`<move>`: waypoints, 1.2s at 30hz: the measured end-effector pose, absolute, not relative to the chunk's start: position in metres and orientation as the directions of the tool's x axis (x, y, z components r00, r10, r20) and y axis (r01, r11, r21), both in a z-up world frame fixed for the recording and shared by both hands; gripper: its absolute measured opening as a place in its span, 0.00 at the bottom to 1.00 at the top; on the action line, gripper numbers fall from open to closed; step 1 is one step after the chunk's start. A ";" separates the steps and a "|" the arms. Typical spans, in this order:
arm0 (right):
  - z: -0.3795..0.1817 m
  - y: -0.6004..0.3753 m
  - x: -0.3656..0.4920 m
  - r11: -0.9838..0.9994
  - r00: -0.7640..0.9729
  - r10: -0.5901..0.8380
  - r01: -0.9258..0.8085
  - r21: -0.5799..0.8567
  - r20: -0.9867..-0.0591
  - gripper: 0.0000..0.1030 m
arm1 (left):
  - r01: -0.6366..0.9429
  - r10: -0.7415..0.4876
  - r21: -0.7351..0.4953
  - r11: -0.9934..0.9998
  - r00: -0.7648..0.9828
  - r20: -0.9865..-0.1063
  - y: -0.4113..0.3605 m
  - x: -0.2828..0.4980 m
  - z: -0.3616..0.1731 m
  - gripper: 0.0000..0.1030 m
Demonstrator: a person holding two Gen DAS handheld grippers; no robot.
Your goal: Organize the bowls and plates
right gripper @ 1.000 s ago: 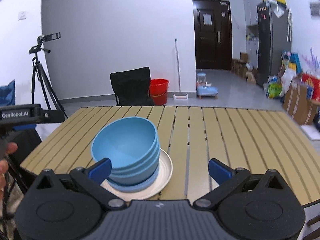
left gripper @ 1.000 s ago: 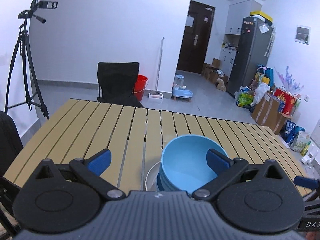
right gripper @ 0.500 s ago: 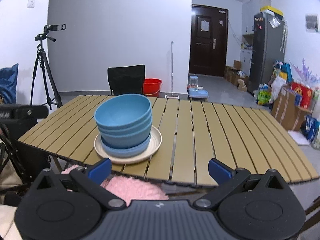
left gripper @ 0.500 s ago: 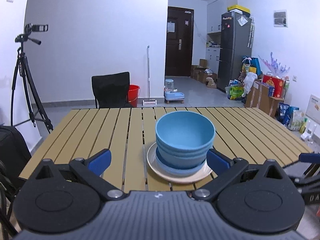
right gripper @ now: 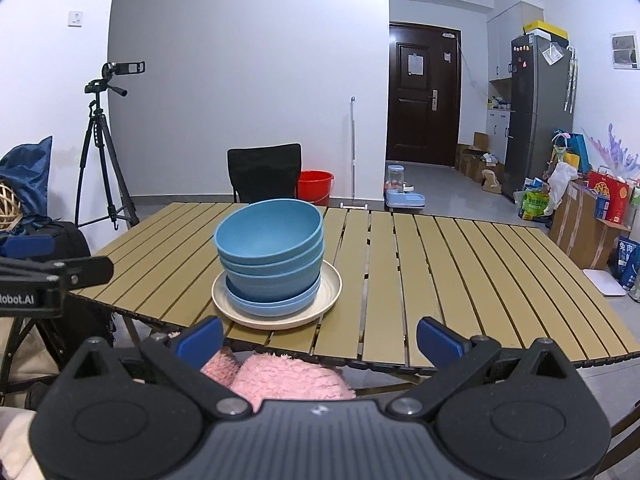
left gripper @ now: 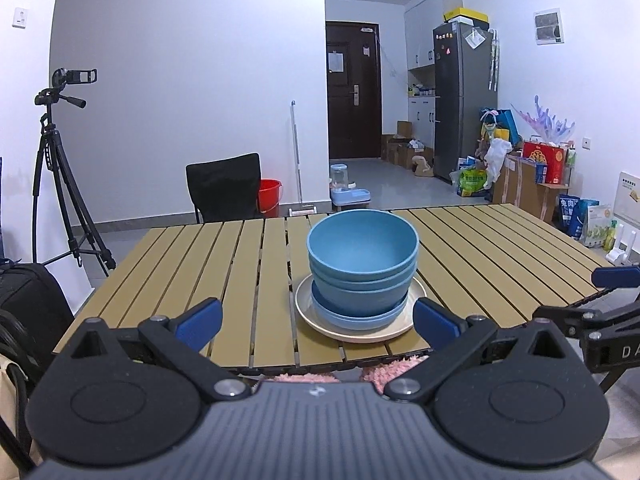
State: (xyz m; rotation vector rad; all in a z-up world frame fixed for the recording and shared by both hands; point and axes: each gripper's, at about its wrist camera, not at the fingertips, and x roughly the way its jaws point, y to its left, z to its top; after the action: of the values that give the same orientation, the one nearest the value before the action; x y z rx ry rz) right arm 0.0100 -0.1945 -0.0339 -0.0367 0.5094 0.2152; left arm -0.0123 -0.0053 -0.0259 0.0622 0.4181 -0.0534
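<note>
While apparently idle, bowls (left gripper: 362, 256) atop plate (left gripper: 320, 322)

You are holding two matching tongs. The left tongs (left gripper: 316, 318) are showing a dark grey ribbed body with a small pale logo at its centre, two black round-ended housings with raised discs, and black link arms pinned with silver screws. Their fingertips (left gripper: 199, 320) are wearing blue pads. The right tongs (right gripper: 319, 336) are built the same way: black linkages, silver screw heads, blue pads. In the right wrist view the left tool's side is carrying white lettering ending in "obot.AI"; in the left wrist view the right tool is showing white letters "DA". You are wearing fluffy pink fabric (right gripper: 280, 376) over your lap.
</note>
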 end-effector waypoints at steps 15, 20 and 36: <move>-0.031 -0.195 0.009 0.977 0.855 0.197 -0.213 0.021 -0.480 1.00 | 0.085 -0.051 0.063 0.994 0.907 -0.419 -0.007 -0.012 -0.037 1.00; -0.029 -0.194 0.008 0.977 0.856 0.196 -0.212 0.021 -0.479 1.00 | 0.089 -0.055 0.062 0.994 0.907 -0.417 -0.007 -0.013 -0.038 1.00; -0.029 -0.195 0.007 0.977 0.857 0.196 -0.211 0.022 -0.477 1.00 | 0.093 -0.057 0.067 0.993 0.909 -0.413 -0.007 -0.014 -0.038 1.00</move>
State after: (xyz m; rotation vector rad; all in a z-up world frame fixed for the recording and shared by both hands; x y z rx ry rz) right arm 0.0072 -0.1945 -0.0289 -0.0313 0.4976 0.2137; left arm -0.0136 -0.0072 -0.0379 0.0855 0.4231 -0.0776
